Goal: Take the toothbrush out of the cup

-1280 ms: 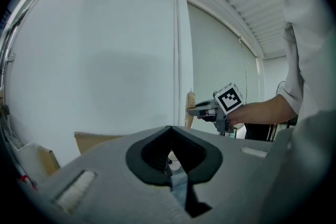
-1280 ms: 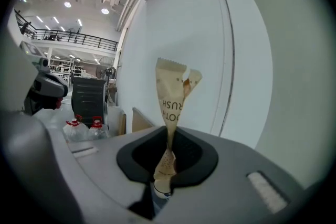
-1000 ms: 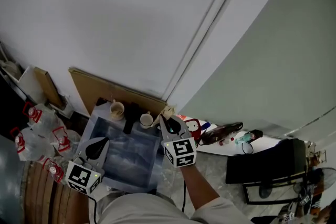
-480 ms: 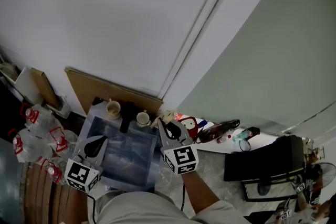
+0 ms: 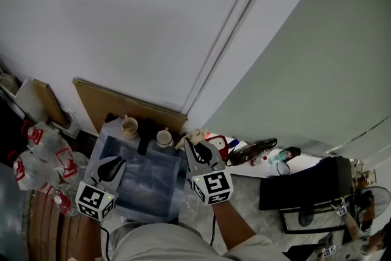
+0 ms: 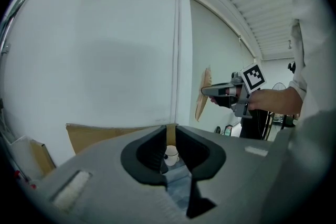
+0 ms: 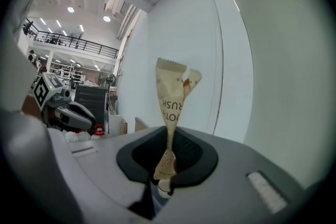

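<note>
One wrapped toothbrush [image 7: 171,102] sits pinched in your right gripper's [image 7: 168,162] jaws; lift it straight, clear of the cup [image 5: 164,138]. Your left gripper's [image 6: 170,147] jaws are opening, empty.

Grey right gripper [image 5: 190,143], black-and-white marker cube [image 5: 212,185], pale sleeve [image 5: 259,249]

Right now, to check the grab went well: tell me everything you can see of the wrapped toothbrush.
The toothbrush is a long, thin packet of cream paper with dark print. It stands nearly upright, its crimped top bent over. The right tongs are shut on its lower end; nothing else touches it. The brush inside does not show.
</note>
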